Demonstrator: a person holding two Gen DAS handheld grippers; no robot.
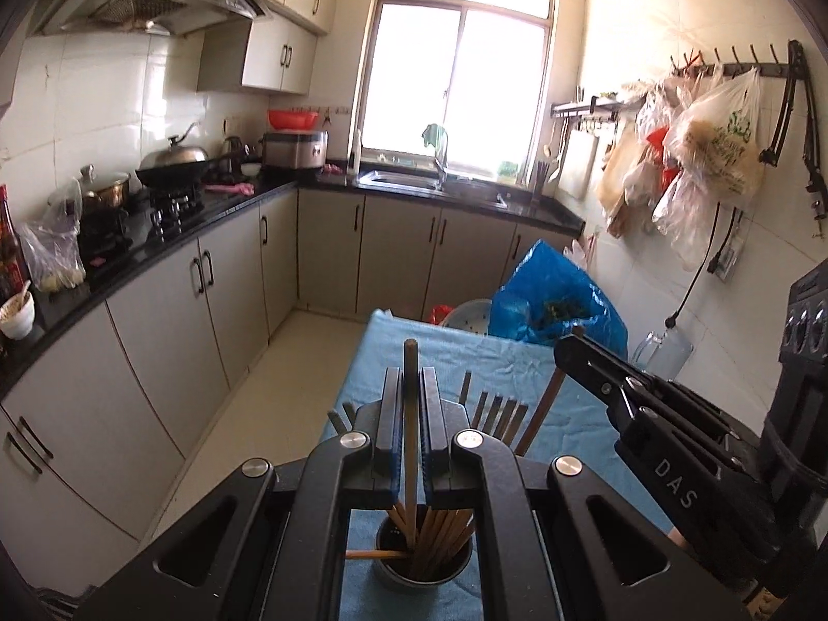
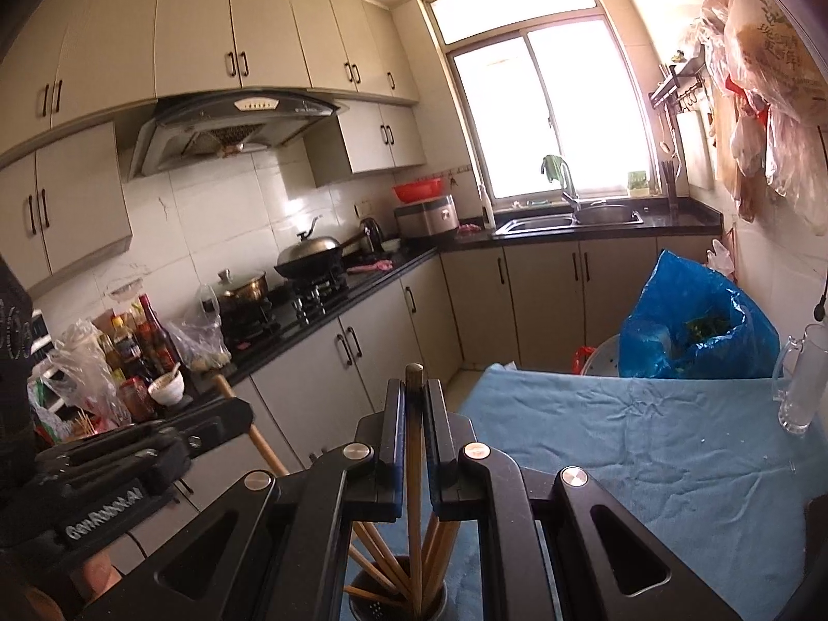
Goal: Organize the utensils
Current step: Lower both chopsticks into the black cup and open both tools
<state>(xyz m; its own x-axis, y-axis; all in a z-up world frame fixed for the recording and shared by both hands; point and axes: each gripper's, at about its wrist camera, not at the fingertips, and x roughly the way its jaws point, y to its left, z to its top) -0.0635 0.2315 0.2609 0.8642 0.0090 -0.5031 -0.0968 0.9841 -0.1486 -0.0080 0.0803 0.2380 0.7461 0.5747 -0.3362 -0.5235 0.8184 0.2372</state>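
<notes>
Stretching across the scene is the wrinkled blue cloth-covered table (image 2: 647,445), and on it stands the round dark metal chopstick holder (image 1: 424,564), stuffed with brown wooden chopsticks (image 1: 440,533). Above the holder, the black left gripper (image 1: 411,378) pinches one long wooden chopstick (image 1: 410,414) upright, its lower end down in the holder. Just beside it, the black right gripper (image 2: 414,388) pinches another dark-tipped wooden chopstick (image 2: 414,466), lower end in the holder too.

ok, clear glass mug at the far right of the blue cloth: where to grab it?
Clear glass mug: it stands upright, handle facing left. Probably pinch the handle's vertical bar, approaching level from the left over bare blue cloth; the smooth body looks wide.
</notes>
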